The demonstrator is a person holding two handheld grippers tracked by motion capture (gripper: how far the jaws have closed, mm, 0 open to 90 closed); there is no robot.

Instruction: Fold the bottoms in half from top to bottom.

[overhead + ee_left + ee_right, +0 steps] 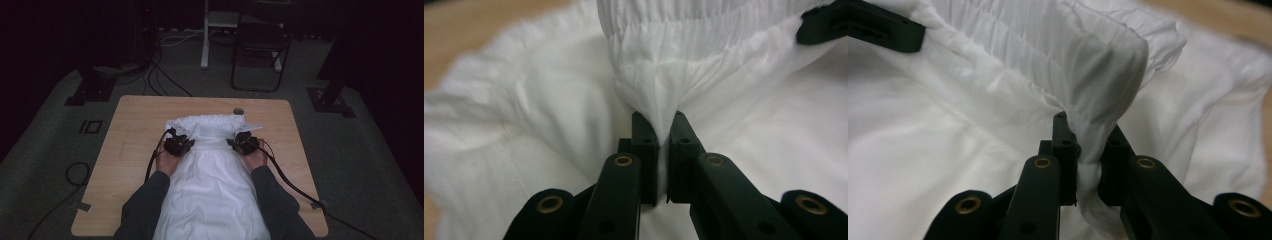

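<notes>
High view shows a white garment (pixel 210 170) spread down the middle of the wooden bench (pixel 125 165), its gathered elastic band doubled over toward the upper centre of the frame, and the left gripper (pixel 179 145) and right gripper (pixel 244 142) each pinch one end of that band. In the left gripper view the fingers (pixel 644 145) are closed on a thin peak of cloth that rises between them at frame centre; in the right gripper view the fingers (pixel 1064 145) clamp a thicker bunched wad just right of centre. To fold well, I judge both hands should travel level and together, keeping the band taut so the edge lands straight, and not tug so hard that the thin left pinch slips.
</notes>
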